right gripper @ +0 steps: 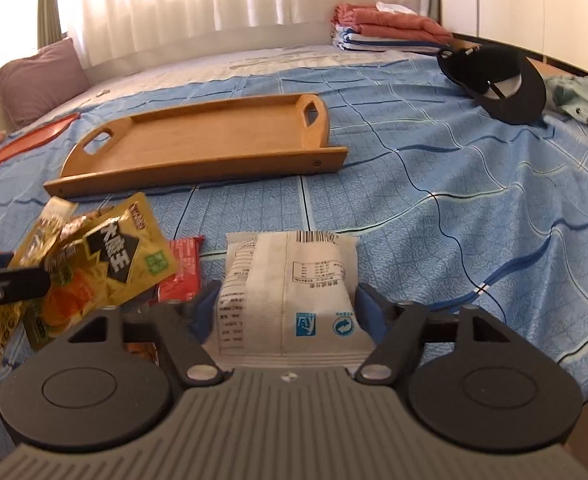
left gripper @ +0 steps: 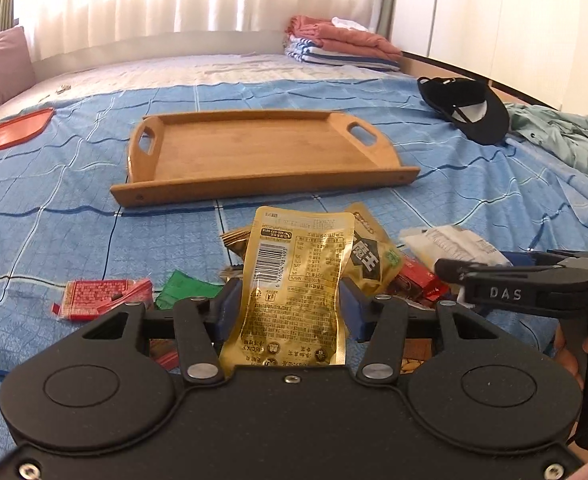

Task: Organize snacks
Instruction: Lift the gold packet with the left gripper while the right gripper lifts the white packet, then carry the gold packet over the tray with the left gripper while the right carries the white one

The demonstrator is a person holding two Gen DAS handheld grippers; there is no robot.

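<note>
Left gripper (left gripper: 290, 300): I am pinching a gold snack pouch (left gripper: 294, 280) between my blue pads, jaws partly closed on its sides, holding it upright and raised above the pile.
Right gripper (right gripper: 286, 308): I am clamping a white snack packet (right gripper: 286, 296) between my pads, jaws about half open around it.
Snack pile (left gripper: 373, 264): yellow, red and green packets are lying on the near part of the blue bedspread (left gripper: 54, 200), between my two grippers.
Wooden tray (left gripper: 254, 148): sitting empty, farther back on the bedspread.
Black cap (left gripper: 469, 108): lying far right.
</note>
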